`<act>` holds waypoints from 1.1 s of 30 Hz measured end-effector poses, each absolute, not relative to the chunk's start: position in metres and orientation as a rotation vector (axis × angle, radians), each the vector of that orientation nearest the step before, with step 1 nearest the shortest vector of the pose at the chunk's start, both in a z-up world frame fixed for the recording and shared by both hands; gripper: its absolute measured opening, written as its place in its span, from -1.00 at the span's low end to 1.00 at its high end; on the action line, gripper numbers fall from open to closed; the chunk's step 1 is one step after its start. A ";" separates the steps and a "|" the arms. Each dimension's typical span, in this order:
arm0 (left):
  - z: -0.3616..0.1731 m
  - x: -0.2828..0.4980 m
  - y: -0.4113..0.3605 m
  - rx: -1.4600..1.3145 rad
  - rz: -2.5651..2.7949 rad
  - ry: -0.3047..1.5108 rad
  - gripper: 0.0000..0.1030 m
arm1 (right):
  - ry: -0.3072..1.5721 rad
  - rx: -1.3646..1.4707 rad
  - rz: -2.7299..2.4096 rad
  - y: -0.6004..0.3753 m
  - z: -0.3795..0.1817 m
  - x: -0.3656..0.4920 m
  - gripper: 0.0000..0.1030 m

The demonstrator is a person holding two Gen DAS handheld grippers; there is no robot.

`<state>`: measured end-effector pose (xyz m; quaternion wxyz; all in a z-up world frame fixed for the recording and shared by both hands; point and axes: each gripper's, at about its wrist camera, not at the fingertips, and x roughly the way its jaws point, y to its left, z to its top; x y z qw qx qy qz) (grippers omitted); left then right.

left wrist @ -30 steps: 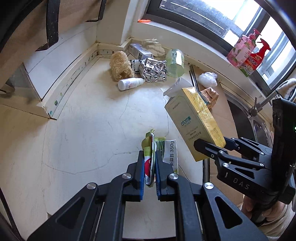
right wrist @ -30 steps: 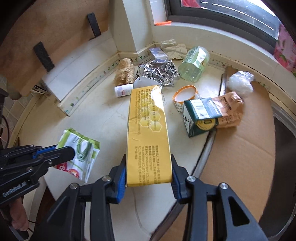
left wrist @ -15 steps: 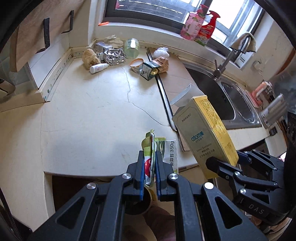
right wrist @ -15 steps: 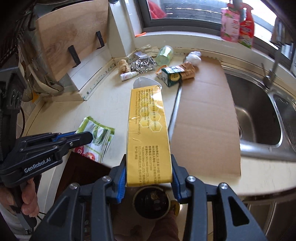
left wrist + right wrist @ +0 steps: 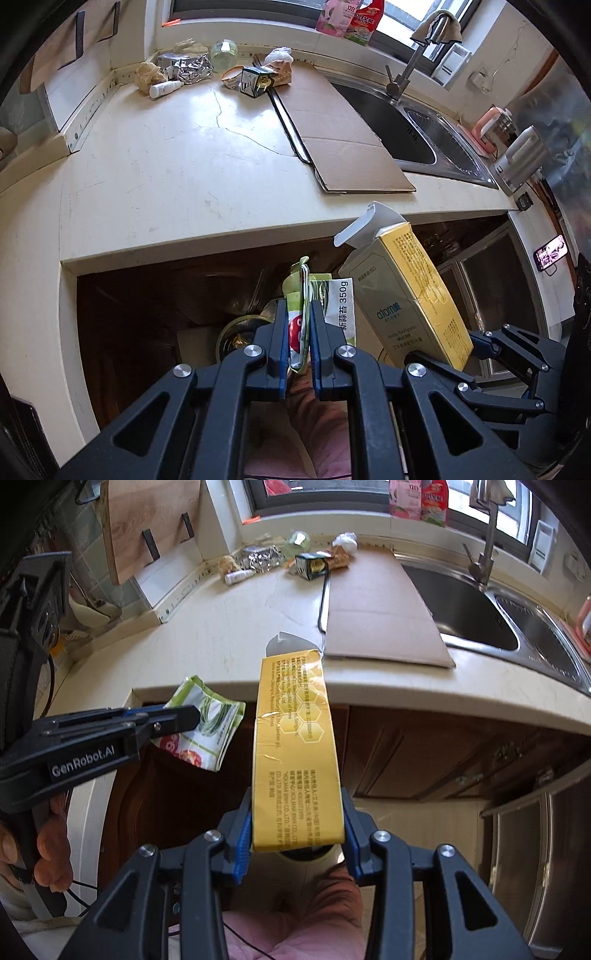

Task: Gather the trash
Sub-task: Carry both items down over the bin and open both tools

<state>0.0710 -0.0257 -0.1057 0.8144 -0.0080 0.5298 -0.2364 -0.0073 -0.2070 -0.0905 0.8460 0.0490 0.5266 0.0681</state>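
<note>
A kitchen corner under a bright window: a pale table with a hairline crack, a flat sheet of cardboard lying beside a steel sink, and dark cabinet doors below the edge. Both tools hang out in front of the table edge, over the person's pink-clad lap.

The left tool is clenched on a crumpled green-and-white food packet, pinched by its folded edge so most of it droops free. The right tool grips the bottom end of a tall yellow carton, whose torn-open top flap points toward the table.

More trash sits well apart at the far back corner: a foil wrapper, a small white bottle, a green-capped jar, a dark small carton and a white plastic wad.

A round dark opening shows just below the left tool, probably a bin, though little of it is visible. The risks look like these: the carton is held only at one end, so a quick tilt could lever it out of the pads; the limp packet may snag on a pad when released; and either piece could miss the opening, since the tools themselves hide most of it.
</note>
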 end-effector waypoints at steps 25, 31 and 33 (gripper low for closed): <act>-0.227 0.061 -0.043 0.009 -0.430 1.335 -0.85 | 1.398 0.191 0.177 -0.224 -0.210 -0.002 -0.21; -0.278 0.068 -0.046 0.014 -0.389 1.362 -0.85 | 1.486 0.241 0.207 -0.225 -0.268 0.013 -0.21; -0.297 0.072 -0.044 0.006 -0.377 1.378 -0.85 | 1.517 0.254 0.216 -0.223 -0.293 0.018 -0.21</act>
